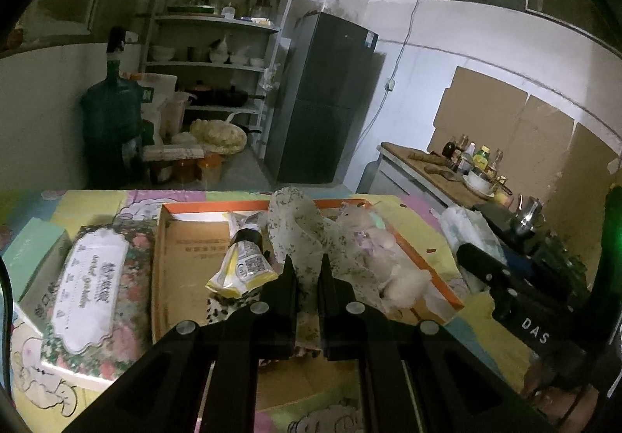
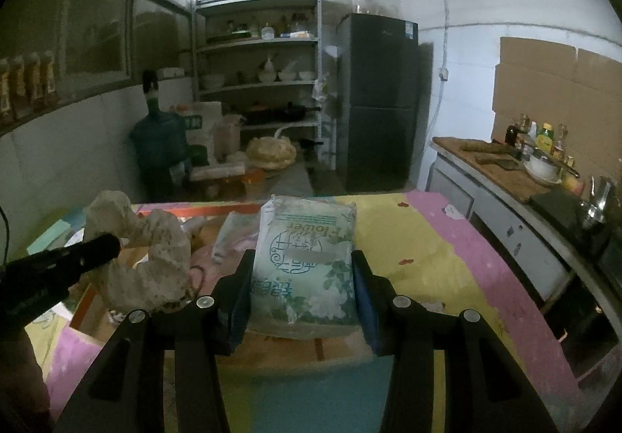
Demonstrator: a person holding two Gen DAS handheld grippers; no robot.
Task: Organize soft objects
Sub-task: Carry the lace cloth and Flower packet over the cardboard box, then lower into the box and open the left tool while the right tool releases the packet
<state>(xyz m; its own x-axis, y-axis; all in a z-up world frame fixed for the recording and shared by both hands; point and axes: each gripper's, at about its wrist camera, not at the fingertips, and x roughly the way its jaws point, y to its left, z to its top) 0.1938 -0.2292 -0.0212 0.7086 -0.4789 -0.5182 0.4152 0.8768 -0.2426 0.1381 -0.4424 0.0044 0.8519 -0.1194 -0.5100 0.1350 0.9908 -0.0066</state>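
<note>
My left gripper (image 1: 308,271) is shut on a pale floral cloth (image 1: 295,230), which stands up crumpled over an orange-rimmed cardboard tray (image 1: 182,238). In the tray lie a yellow and white pouch (image 1: 243,262) and a white plush toy (image 1: 388,258). My right gripper (image 2: 301,262) is shut on a soft pack of tissues (image 2: 307,258) printed with green flowers, held above the table to the right of the tray. In the right wrist view the left gripper's dark finger (image 2: 89,250) shows at the left with the cloth (image 2: 155,258) hanging from it.
A flower-patterned box (image 1: 93,289) and a mint-green box (image 1: 31,250) lie left of the tray on the colourful tablecloth (image 2: 447,250). A counter (image 2: 497,168) with bottles and a bowl runs along the right. A shelf rack, a fridge (image 2: 381,98) and a water jug stand behind.
</note>
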